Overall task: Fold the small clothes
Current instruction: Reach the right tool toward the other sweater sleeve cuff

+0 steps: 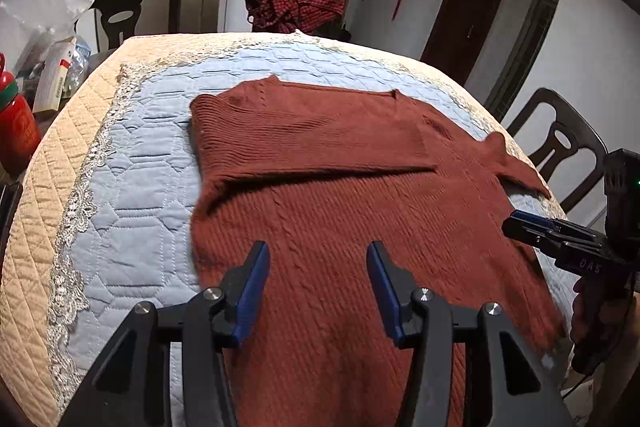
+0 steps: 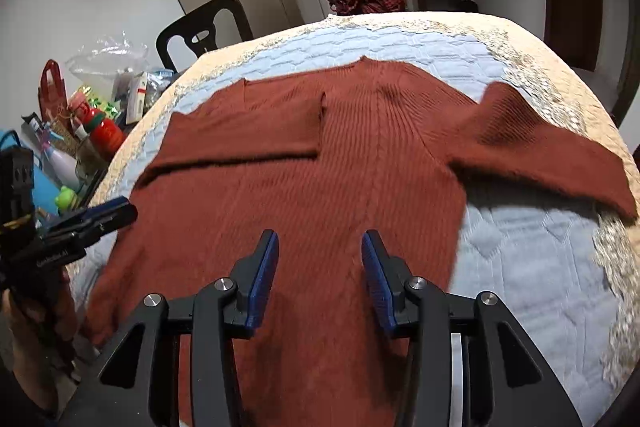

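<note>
A rust-red knitted sweater (image 1: 340, 203) lies flat on the quilted blue table cover (image 1: 132, 179), neck at the far side. Its left sleeve (image 1: 316, 143) is folded across the chest. Its right sleeve (image 2: 540, 151) lies stretched out to the right. The sweater also shows in the right wrist view (image 2: 320, 187). My left gripper (image 1: 318, 255) is open and empty above the sweater's lower body. My right gripper (image 2: 320, 247) is open and empty above the lower body too. Each gripper shows from the side in the other's view, the right one (image 1: 520, 223) and the left one (image 2: 120, 213).
A red checked garment (image 1: 296, 1) hangs on a chair at the far side. Dark chairs (image 1: 136, 11) stand around the table, one at the right (image 1: 560, 147). Bottles, boxes and bags (image 2: 88, 123) crowd the left side. The cover's beige border (image 1: 36, 227) curves down at the edges.
</note>
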### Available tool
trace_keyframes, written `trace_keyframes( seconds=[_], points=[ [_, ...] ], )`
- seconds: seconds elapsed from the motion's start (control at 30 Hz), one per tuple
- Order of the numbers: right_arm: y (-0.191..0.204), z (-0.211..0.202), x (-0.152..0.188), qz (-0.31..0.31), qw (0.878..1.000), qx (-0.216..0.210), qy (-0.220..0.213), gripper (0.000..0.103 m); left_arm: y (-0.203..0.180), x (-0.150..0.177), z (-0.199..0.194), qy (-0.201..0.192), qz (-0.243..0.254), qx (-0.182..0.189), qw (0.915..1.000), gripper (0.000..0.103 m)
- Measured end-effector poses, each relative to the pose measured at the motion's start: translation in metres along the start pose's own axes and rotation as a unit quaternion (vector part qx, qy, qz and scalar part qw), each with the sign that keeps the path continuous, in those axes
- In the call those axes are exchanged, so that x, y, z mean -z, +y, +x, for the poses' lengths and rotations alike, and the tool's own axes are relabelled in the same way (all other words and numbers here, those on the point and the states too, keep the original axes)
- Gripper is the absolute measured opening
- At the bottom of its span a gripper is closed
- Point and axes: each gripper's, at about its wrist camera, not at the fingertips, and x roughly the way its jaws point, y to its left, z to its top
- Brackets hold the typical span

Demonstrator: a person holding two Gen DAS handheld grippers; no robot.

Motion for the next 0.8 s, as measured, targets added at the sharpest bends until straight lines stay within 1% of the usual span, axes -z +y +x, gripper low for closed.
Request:
trace_keyframes(
  seconds=[0.2,0.53,0.63,0.8],
  points=[
    [-0.003,-0.003,0.006,0.001,1.000,0.013,0.002,0.044,-0.008,0.002,0.003,0.006,0.003,0.002,1.0000,0.054],
    [-0.018,-0.008,0.008,0.022,1.000,0.013,-0.004,0.044,-0.014,0.000,0.013,0.013,0.003,-0.001,0.9999,0.057],
    [-0.032,-0.012,0.005,0.038,0.999,0.021,-0.012,0.044,-0.012,-0.004,0.019,0.015,0.002,-0.008,0.9999,0.057],
    [-0.079,-0.023,0.001,0.108,0.993,0.046,-0.035,0.044,-0.009,-0.009,0.025,0.016,-0.006,-0.012,0.9998,0.057]
  ],
)
